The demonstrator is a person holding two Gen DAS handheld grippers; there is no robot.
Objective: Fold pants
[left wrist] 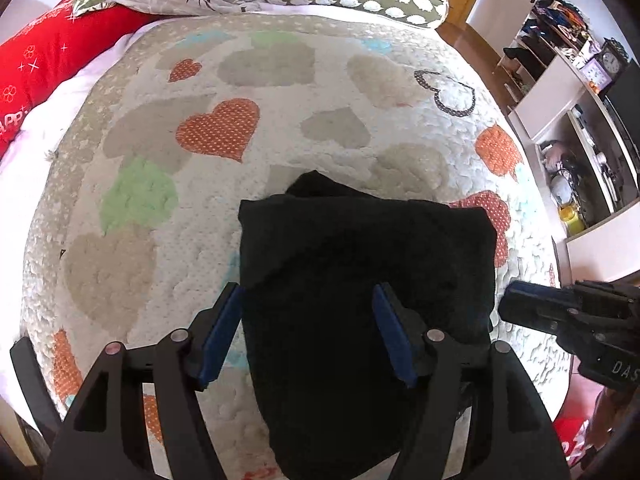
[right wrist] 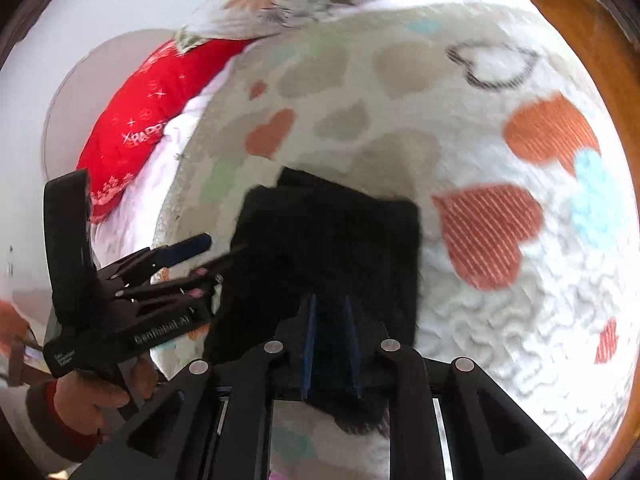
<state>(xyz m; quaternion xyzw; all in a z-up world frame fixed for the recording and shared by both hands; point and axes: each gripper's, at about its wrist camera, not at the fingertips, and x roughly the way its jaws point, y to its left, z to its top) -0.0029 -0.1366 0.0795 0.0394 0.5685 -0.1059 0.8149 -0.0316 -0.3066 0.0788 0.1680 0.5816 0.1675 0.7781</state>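
Pants (left wrist: 360,280) lie as a compact black bundle on the heart-print quilt (left wrist: 160,120), near its front edge. My left gripper (left wrist: 308,336) hangs spread over the near left side, pads clear. My right gripper (right wrist: 330,344) looks nearly closed; whether it pinches cloth I cannot tell. I'd press corners flat, working inward; the quilt beyond gives room.

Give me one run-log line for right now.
pants: folded black bundle on heart quilt | left tongs: open, straddling near edge | right tongs: narrow gap over pants, grip unclear
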